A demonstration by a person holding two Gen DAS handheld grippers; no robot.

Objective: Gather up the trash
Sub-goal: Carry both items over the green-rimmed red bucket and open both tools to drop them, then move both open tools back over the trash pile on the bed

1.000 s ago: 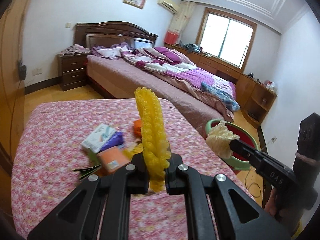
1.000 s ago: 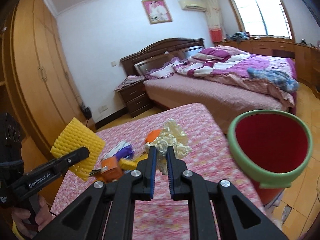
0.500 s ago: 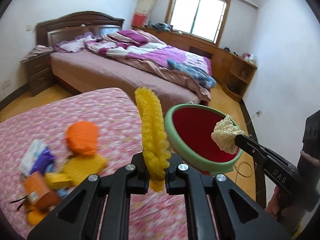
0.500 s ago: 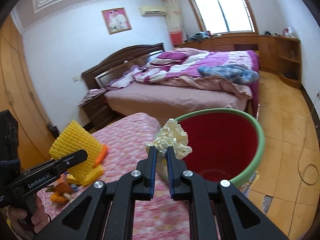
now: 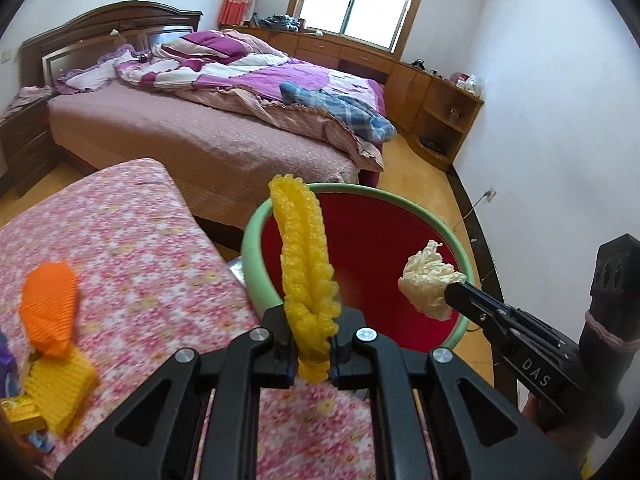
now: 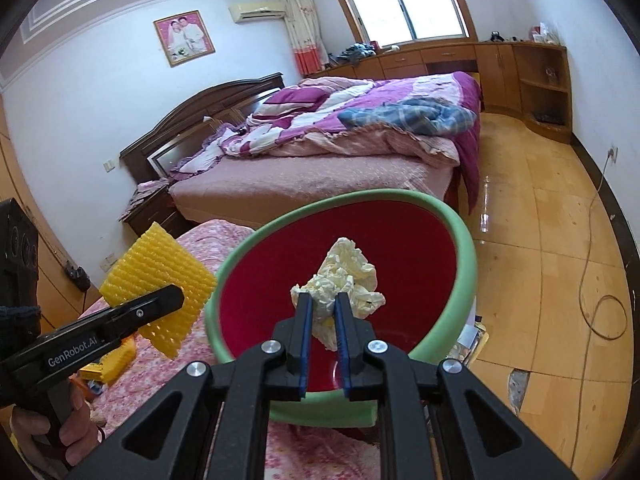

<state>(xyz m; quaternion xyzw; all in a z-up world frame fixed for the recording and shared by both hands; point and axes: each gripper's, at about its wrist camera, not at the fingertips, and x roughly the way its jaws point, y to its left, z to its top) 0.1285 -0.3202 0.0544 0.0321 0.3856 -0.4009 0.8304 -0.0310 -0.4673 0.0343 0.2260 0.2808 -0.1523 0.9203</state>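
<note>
Now both grippers (image 5: 314, 354) (image 6: 322, 344) tilt down over the bin (image 6: 464, 248).

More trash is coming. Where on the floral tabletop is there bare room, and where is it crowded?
Bare: the far stretch of the floral tabletop, between the orange foam piece and the bin's green rim. Crowded: the near left corner, around the yellow foam net.

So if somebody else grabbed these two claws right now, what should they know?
Left gripper: shut on a yellow foam net, near the bin's rim.
Right gripper: jaws just easing open, crumpled paper between them, over the bin's mouth.
Done: both pieces brought to the bin.
Left: drop both in, then fetch the orange net, the other yellow net and the wrappers off the flowered cloth.
</note>
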